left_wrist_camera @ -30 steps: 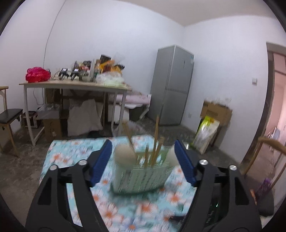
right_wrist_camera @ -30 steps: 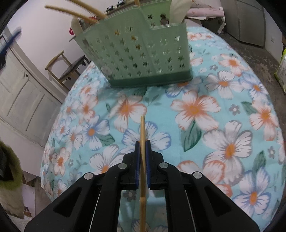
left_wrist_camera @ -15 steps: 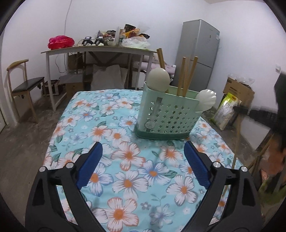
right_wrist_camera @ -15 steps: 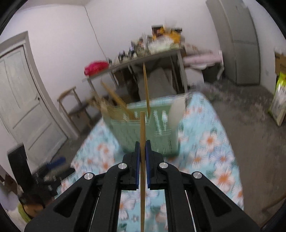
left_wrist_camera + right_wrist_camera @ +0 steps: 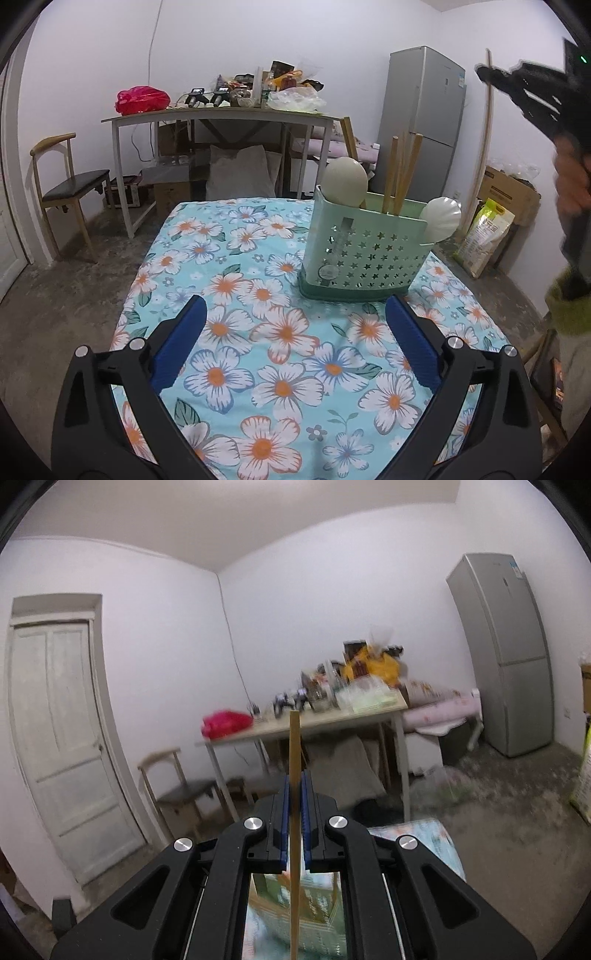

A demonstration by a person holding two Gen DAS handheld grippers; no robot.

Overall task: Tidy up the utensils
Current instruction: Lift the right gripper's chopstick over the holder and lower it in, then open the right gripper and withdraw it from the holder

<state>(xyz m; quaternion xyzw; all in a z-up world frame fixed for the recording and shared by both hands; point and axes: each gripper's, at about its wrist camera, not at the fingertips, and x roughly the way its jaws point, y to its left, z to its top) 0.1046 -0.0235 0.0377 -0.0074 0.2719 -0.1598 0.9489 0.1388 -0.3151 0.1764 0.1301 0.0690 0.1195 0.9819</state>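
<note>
Left wrist view shows our left gripper [image 5: 293,339] opening wide with nothing in it, low over the table [image 5: 236,332]; our right gripper [image 5: 294,805] pinches one chopstick [image 5: 294,775] upright, high up, so we can drop it into the green holder [image 5: 364,254] near the far right corner.

Perforated matt plastic caddy [image 5: 364,254]; wooden chopstick [image 5: 294,812]; printed cloth on worktop [image 5: 258,332]; rough concrete floor [image 5: 55,295].
</note>
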